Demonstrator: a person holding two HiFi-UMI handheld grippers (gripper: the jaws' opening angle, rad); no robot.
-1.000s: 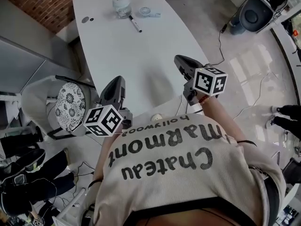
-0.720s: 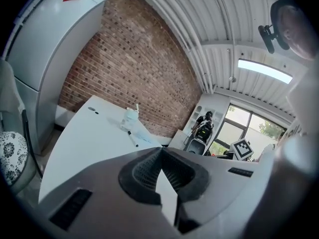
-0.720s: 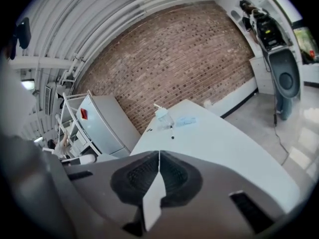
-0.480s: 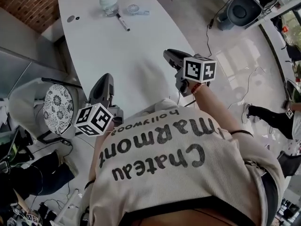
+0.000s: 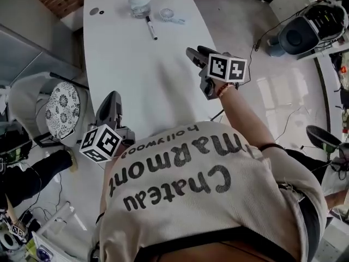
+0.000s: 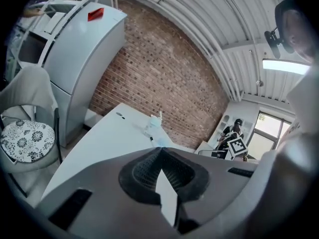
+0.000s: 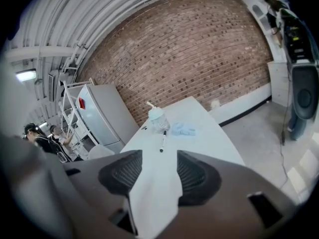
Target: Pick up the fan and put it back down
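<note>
The right tool (image 5: 192,53), jaws just opened with nothing between them, points along the white bench (image 5: 136,75) toward the fan (image 5: 169,16), which lies well ahead of it at the far end, while the left tool (image 5: 112,96) is closed and empty.

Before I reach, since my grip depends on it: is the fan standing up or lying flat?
Lying flat. The fan shows its round grille face-up, handle stretched along the table.
</note>
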